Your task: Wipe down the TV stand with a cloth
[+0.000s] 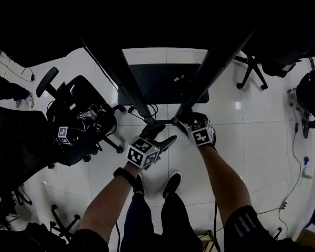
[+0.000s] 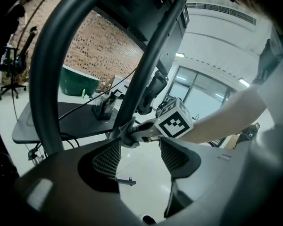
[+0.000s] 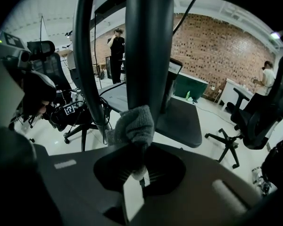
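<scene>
Our right gripper (image 3: 137, 167) is clenching its fingers (image 3: 150, 174) on a grey cloth (image 3: 132, 125). The cloth is looking thick, woolly and crumpled. It is bunching up just above the fingers and pressing against the near side of a dark round post (image 3: 148, 46) of the TV stand (image 1: 212, 67).

Our left gripper (image 2: 140, 155) is holding its fingers (image 2: 107, 160) released, with only pale floor showing between them. It is hovering just beside the right gripper and pointing toward the cloth.

From the head view, the wiped post is rising toward us on the right and a second post (image 1: 121, 72) is rising on the left. The two are sitting close together down where our grippers are working and are spreading apart higher up.

Just beyond them, on the far side, a dark desk (image 1: 163, 83) is closing off the space. At the left, a black office chair (image 1: 79, 119) loaded with gear is standing near the left post, so room there is looking tight. The white tiled floor (image 1: 262, 140) is lying open to the right and toward us. Another chair (image 1: 252, 70) is standing well apart at the far right, and a thin cable (image 1: 294, 156) is trailing across the tiles on that side.
</scene>
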### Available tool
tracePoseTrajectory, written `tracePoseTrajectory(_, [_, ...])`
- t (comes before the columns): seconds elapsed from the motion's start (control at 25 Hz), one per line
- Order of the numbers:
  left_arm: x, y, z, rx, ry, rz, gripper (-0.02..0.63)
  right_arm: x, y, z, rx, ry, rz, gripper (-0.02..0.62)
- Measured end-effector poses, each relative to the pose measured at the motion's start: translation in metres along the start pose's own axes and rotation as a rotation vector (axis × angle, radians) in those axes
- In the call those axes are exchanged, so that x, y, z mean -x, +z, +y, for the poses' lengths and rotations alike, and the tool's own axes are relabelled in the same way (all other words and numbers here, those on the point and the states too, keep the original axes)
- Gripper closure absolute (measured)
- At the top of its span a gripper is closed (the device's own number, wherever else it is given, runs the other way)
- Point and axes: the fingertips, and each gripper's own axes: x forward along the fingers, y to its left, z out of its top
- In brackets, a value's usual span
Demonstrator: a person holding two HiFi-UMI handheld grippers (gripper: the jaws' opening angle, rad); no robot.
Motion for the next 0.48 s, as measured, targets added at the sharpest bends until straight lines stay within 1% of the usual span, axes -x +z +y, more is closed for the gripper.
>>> tracePoseTrajectory(0.04, [0.001, 0.002, -0.004, -0.007, -0.005, 0.001, 0.319, 0.008, 0.001, 0.002, -0.013, 0.005, -0.008, 0.560])
tracePoseTrajectory(0.2, [0.015, 0.018, -0.029, -0.056, -0.028, -0.002, 0.319, 0.054, 0.019, 0.016, -0.015, 0.047, -0.111, 0.566])
tracePoseTrajectory(0.36, [0.052, 0.050, -0.057, -0.050, -0.021, -0.060, 0.319, 0.126, 0.055, 0.036, -0.035, 0.127, -0.230, 0.566])
tracePoseTrajectory(0.48, [0.095, 0.080, -0.084, -0.078, -0.003, -0.119, 0.319, 0.194, 0.088, 0.048, -0.017, 0.164, -0.316, 0.566])
